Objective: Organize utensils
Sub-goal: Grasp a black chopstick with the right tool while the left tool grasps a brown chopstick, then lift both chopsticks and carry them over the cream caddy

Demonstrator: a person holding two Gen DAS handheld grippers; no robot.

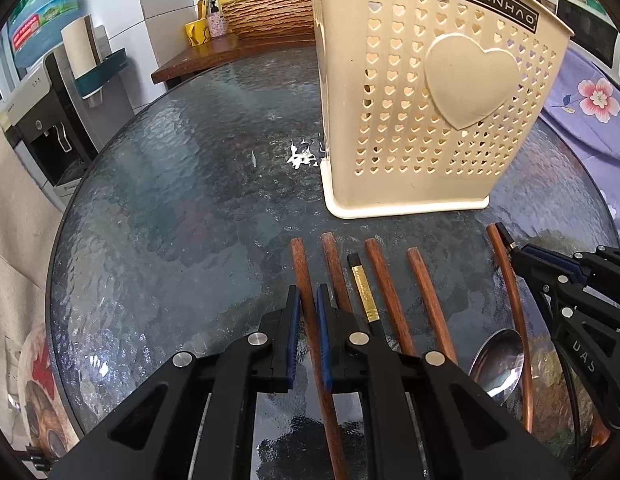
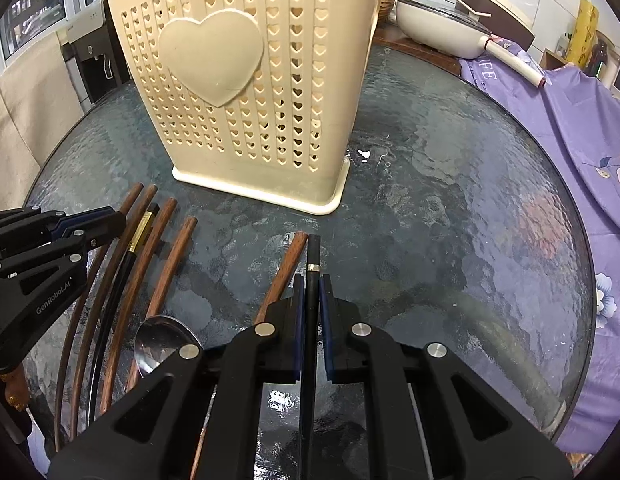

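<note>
A cream utensil holder (image 1: 430,92) with heart-shaped holes stands on the round glass table; it also shows in the right wrist view (image 2: 250,92). Several wooden utensil handles and a black-and-gold chopstick (image 1: 364,292) lie in a row in front of it, with a steel spoon (image 1: 498,364). My left gripper (image 1: 307,300) is closed around the leftmost wooden handle (image 1: 300,264). My right gripper (image 2: 311,288) is closed around a black chopstick (image 2: 313,256) with a silver ring, beside a wooden handle (image 2: 288,268). The right gripper also shows in the left wrist view (image 1: 510,246).
The glass table (image 1: 170,200) has a dark rim. A purple floral cloth (image 2: 570,128) lies at the right edge. A white pot (image 2: 442,24) sits behind. A water dispenser (image 1: 42,120) stands to the left, bottles and a yellow cup (image 1: 198,32) at the back.
</note>
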